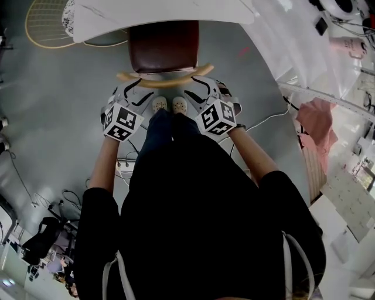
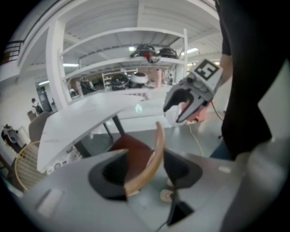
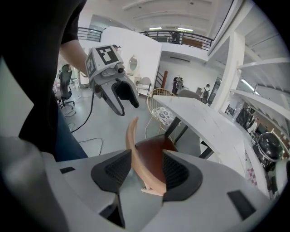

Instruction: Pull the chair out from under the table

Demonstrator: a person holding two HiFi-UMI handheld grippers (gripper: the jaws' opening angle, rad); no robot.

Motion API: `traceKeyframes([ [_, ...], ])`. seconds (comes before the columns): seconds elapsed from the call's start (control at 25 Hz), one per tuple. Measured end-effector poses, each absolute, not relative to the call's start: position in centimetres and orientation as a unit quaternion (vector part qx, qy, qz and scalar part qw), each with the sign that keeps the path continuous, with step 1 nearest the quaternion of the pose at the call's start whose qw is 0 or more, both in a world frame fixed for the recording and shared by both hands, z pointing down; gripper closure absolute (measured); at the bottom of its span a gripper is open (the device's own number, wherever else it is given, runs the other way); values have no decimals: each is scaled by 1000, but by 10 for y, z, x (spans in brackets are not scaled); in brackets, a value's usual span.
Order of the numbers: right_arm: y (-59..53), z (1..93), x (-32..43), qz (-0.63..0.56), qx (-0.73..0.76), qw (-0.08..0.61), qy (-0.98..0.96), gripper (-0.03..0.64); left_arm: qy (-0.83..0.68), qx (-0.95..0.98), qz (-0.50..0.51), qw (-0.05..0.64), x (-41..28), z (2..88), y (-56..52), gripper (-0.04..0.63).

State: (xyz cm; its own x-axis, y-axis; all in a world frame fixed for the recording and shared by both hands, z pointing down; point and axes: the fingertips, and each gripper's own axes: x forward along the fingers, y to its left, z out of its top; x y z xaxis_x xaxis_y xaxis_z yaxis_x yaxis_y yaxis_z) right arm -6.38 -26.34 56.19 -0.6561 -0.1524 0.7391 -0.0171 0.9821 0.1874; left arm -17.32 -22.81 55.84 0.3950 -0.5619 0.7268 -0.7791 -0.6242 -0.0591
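Bright, even light falls from ceiling strip lamps. The white worktop glares, nearly blown out. Both gripper views bulge fisheye with black corners, and the close foreground is soft.

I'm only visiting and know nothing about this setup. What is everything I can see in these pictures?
Chair: one, dark red seat with a curved light wooden backrest, tucked under the table.
Table: one, white, top of the head view.
Wire chair: one, pale yellow, left of the table.
Cloth: one, pink, at the right.
Cables: several, pale and dark, on the grey floor.
Shoes: two, pale, just behind the chair.
Left tool: one, grey-white with a marker cube, open, backrest between its jaws.
Right tool: one, same look, open, backrest between its jaws.
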Motion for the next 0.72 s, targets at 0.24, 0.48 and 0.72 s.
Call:
traceKeyframes([
  [0.24,-259,599,-58,-136,-3,467,-874,436,-326,817,461,114,-170,601,-220,321],
  [0.48,-258,642,-50,-233,-57,532,-812,420,-248,794,554,37,-167,639,-217,301],
  [0.72,-268,674,-55,-285,-88,572,-764,419,-170,764,623,-10,-164,679,-221,298],
])
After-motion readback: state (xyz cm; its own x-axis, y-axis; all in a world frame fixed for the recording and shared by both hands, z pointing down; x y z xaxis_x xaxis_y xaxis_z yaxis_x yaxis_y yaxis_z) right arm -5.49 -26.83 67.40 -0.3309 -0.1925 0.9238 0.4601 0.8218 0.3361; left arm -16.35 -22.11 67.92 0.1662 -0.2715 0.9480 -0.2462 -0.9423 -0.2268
